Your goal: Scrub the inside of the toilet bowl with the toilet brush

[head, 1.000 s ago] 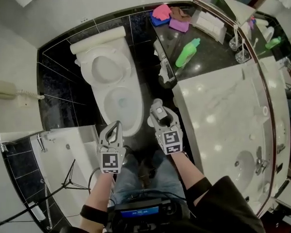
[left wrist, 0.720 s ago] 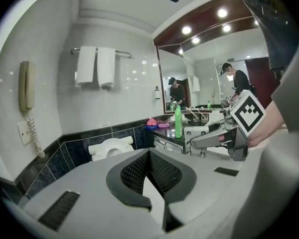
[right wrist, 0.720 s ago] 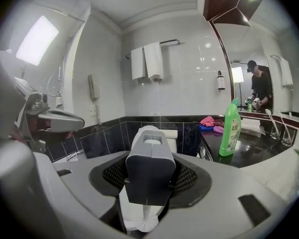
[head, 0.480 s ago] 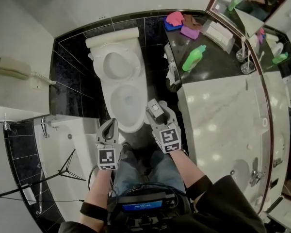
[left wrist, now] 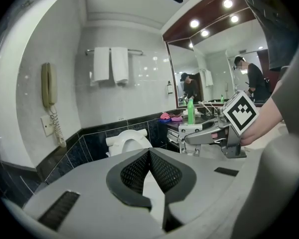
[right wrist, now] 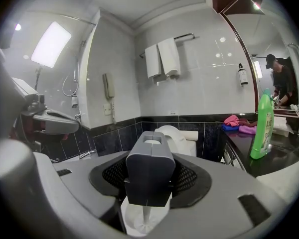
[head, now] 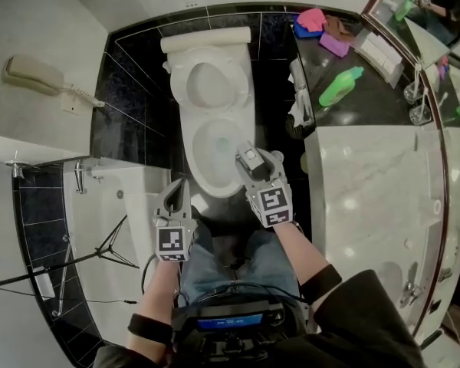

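Observation:
The white toilet [head: 208, 52] stands against the black tiled wall with its lid raised and its bowl [head: 215, 146] open. My right gripper [head: 254, 163] hangs over the bowl's front right rim, shut on the grey block handle of the toilet brush [head: 249, 158]. In the right gripper view the handle [right wrist: 150, 176] fills the jaws. Its thin shaft drops to the white brush head [right wrist: 142, 222], with the toilet [right wrist: 177, 132] beyond. My left gripper [head: 176, 192] sits off the bowl's front left, shut and holding nothing. Its pads [left wrist: 134, 171] meet at the tip, ahead of the toilet [left wrist: 125, 143].
A marble vanity [head: 368, 182] runs along the right. Its black shelf holds a green bottle [head: 341, 87] and folded cloths [head: 314, 18]. A wall phone [head: 29, 73] hangs at the left, above a white tub ledge [head: 119, 205] and a tripod stand [head: 100, 255]. Towels [left wrist: 111, 63] hang above the toilet.
Both grippers have moved forward toward the toilet. The right one, with the brush, has come from in front of the bowl to over its front right rim.

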Motion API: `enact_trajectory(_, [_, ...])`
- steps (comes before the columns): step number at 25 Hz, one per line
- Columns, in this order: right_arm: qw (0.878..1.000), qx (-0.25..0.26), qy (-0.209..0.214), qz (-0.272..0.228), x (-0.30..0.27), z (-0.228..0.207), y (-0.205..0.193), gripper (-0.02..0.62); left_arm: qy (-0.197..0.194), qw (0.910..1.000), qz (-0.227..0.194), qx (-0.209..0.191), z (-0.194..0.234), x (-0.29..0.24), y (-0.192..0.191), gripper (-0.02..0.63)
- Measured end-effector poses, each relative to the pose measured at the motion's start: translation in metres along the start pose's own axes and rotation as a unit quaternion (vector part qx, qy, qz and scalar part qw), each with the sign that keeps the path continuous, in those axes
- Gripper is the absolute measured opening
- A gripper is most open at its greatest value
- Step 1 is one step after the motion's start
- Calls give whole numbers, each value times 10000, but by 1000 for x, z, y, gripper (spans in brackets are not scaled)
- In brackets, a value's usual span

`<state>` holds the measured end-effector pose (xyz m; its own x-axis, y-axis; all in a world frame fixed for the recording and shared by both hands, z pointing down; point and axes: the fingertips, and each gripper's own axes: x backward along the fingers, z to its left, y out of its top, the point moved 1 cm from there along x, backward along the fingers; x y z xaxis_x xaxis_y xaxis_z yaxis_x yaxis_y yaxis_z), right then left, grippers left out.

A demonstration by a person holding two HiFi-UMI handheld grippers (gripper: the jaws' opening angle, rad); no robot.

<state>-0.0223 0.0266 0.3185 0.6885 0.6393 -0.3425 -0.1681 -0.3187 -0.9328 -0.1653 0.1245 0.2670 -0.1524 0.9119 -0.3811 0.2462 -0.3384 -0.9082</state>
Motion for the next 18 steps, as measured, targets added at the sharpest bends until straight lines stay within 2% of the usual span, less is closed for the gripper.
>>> enact_trajectory(3, [10000, -8, -43, 18, -27, 3, -13, 233, -5, 9999, 66, 137, 15, -8, -15, 0])
enact_trajectory(7, [9997, -25, -152, 169, -61, 6, -37, 233, -265, 9996, 116, 9, 30, -19, -38, 0])
enact_trajectory(10, [9995, -42, -204, 245, -89, 6, -53, 233, -275, 9993, 160, 202, 44, -29, -52, 0])
enact_trajectory(18, [9986, 5, -310, 420, -151, -3, -110, 233, -355, 9989, 136, 276, 66, -66, -98, 0])
